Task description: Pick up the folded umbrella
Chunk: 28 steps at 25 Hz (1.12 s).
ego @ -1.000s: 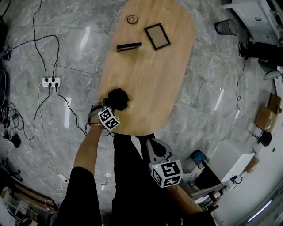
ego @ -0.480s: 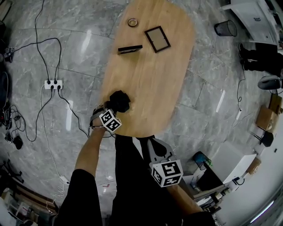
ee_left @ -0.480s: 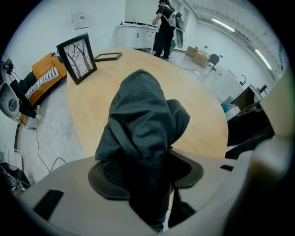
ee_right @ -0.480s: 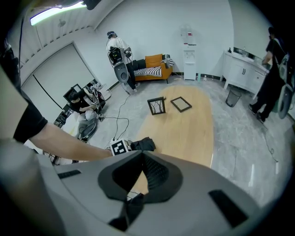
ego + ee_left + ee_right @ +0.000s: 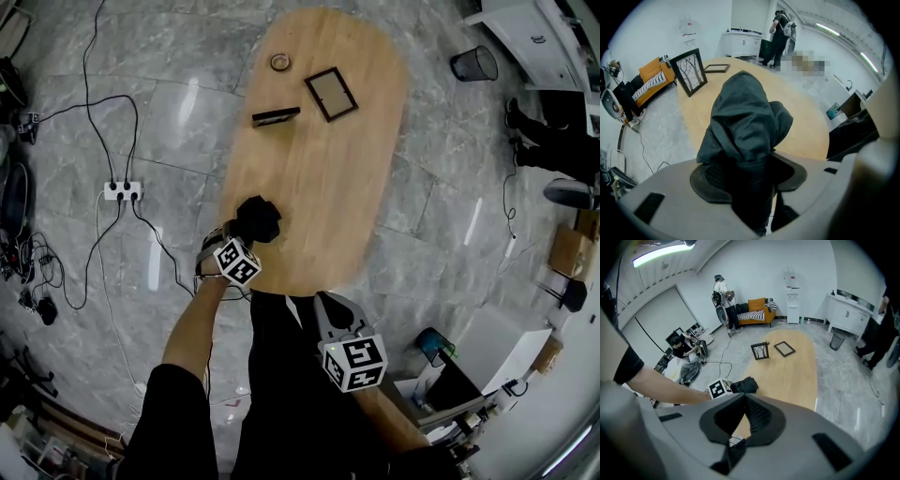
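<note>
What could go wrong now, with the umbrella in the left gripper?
1. The left gripper clamps the umbrella through loose, bunched fabric, so it might slide or sag out of the jaws during the lift.
2. The umbrella sits near the table's left edge. If it slips, it could miss the table and drop to the floor on the power strip's side.
</note>
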Available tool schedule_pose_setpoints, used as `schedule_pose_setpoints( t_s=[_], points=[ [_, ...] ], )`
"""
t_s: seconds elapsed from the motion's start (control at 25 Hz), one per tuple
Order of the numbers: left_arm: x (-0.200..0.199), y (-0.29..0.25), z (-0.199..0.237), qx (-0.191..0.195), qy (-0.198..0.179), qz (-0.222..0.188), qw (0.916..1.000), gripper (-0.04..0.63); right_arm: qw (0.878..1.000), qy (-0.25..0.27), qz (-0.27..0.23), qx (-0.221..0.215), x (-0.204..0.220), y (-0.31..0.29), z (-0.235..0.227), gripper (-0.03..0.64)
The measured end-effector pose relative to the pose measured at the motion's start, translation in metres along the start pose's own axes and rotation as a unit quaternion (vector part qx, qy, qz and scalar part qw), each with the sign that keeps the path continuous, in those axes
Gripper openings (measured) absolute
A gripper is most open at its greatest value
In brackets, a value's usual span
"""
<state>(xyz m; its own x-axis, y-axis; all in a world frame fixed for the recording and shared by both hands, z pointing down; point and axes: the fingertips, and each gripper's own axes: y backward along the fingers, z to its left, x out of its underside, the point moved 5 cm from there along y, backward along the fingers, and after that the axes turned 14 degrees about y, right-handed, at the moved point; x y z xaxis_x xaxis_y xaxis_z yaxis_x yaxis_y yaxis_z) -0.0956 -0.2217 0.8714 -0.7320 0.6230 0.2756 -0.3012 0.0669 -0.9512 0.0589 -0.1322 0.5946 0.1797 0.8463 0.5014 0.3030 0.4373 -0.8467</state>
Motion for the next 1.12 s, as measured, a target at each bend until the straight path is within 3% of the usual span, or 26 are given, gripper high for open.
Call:
schedule_pose_setpoints(
  t_s=[0.28,1.12],
  points=[
    [-0.019,0.030,-0.003,-0.011,0.005,-0.029,0.9995,0.232,1.000,0.005,-0.011,-0.006,-0.002,0.007,-0.002,0.011],
    [-0.065,0.164,-0.029,-0.024,0.088,-0.137,0.9864,0.232,0.997,0.033,-0.069,-0.024,-0.031,0.033,-0.017,0.011]
  ],
)
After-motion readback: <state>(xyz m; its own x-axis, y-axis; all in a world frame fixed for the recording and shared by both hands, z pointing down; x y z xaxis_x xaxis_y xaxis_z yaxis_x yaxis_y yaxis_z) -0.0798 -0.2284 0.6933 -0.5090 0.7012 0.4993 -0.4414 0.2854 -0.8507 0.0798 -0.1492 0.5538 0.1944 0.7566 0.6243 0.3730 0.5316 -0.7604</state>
